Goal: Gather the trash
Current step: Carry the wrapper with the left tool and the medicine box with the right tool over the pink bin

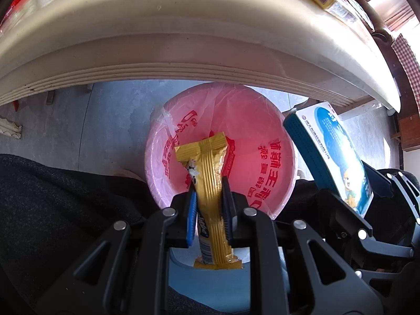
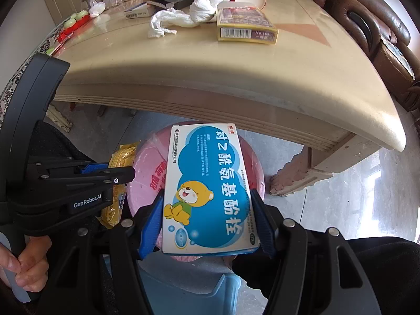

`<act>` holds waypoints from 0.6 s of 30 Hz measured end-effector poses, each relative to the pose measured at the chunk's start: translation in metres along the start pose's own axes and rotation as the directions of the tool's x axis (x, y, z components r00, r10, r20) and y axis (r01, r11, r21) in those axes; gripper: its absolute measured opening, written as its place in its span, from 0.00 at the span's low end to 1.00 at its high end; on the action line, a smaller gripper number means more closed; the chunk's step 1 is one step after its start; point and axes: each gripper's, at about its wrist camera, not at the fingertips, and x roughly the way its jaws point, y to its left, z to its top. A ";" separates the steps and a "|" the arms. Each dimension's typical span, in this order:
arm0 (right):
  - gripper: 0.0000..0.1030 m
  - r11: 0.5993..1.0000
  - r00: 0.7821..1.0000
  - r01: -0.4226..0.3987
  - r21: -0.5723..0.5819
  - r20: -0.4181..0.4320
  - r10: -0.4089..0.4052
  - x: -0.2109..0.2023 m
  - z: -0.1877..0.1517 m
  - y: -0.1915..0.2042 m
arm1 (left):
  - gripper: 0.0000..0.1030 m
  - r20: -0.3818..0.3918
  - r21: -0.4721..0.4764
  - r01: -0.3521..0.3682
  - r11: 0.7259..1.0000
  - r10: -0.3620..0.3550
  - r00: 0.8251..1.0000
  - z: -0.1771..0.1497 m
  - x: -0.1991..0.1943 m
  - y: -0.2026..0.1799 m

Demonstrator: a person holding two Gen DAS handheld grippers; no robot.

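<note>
Over the pink-lined bin (image 1: 220, 141), left hand-held gripper (image 1: 208, 197) clamped on a yellow wrapper (image 1: 210, 173), right hand-held gripper (image 2: 207, 220) gripping a blue medicine box (image 2: 210, 183), crumpled tissues (image 2: 183, 18), probably, on the bench (image 2: 210, 78) beyond.

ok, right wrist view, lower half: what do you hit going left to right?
Person's hand → left gripper shut on the yellow wrapper → pink-lined bin → blue-and-white medicine box clamped in the right gripper → carved table leg.

Open pink-lined bin (image 1: 223, 141) below, table edge (image 1: 183, 60) overhanging its far rim
</note>
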 end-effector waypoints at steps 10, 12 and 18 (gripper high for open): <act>0.59 1.000 0.993 -0.007 -0.001 -0.115 0.007 0.064 0.006 -0.007 | 0.17 -0.140 -0.058 -0.019 0.998 0.010 0.990 0.011 0.057 0.008; 0.59 1.000 0.990 -0.010 0.003 -0.138 0.010 0.074 0.007 -0.010 | 0.17 -0.174 -0.068 -0.019 0.997 0.007 0.985 0.012 0.068 0.011; 0.59 1.000 0.981 -0.020 0.016 -0.191 0.023 0.101 0.008 -0.017 | 0.17 -0.235 -0.103 -0.011 0.995 -0.014 0.972 0.018 0.094 0.018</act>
